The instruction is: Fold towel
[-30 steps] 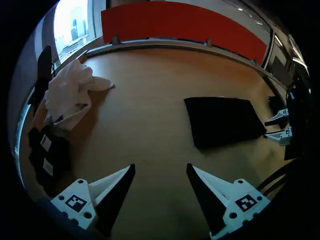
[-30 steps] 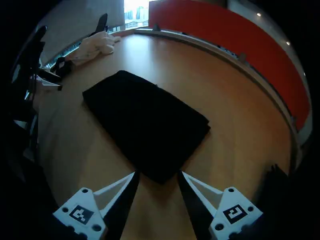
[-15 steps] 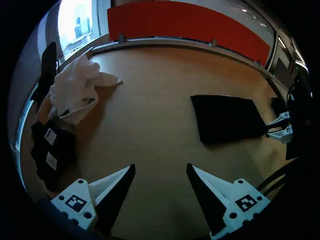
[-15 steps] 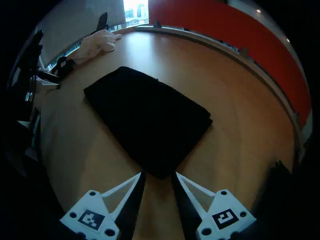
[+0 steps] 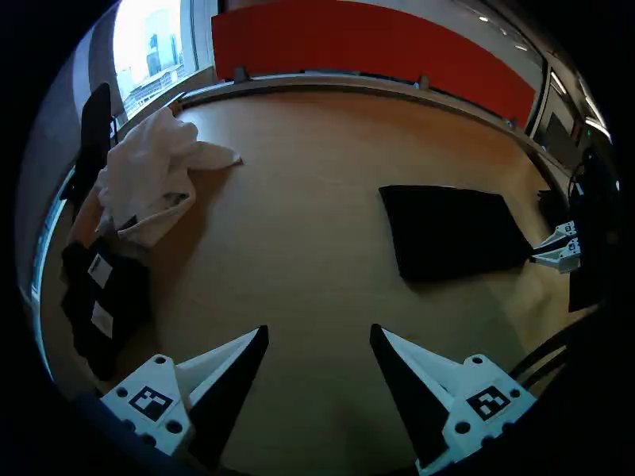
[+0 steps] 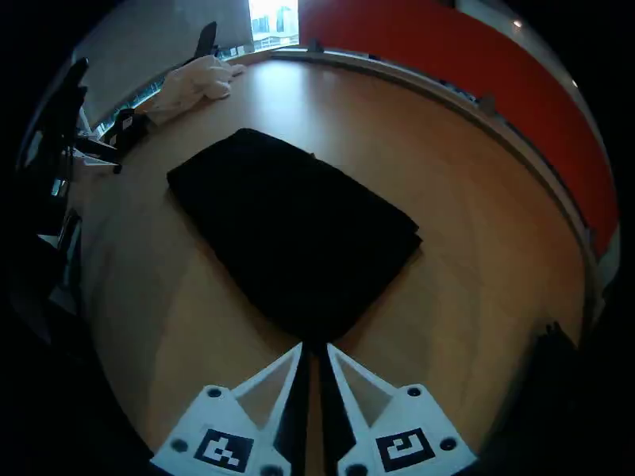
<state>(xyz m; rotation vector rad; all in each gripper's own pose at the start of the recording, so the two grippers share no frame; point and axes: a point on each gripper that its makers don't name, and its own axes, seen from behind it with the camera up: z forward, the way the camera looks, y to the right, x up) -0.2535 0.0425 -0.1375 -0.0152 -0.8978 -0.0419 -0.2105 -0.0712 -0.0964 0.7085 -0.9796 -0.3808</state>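
A black towel lies folded flat on the wooden table, at the right in the left gripper view. My left gripper hovers open over bare wood, well short of the towel, with nothing between its fingers. In the right gripper view the towel spreads out just ahead, and my right gripper is shut on its near corner. Seen from the left gripper view, the right gripper pinches that same corner at the towel's right end.
A crumpled white cloth pile sits at the table's far left, also seen as a pale heap. Black folded items with labels lie near it. A red partition runs along the table's far edge.
My right gripper's fingers have closed from a wide gap onto the towel's near corner. The left gripper has stayed open and nearly still.
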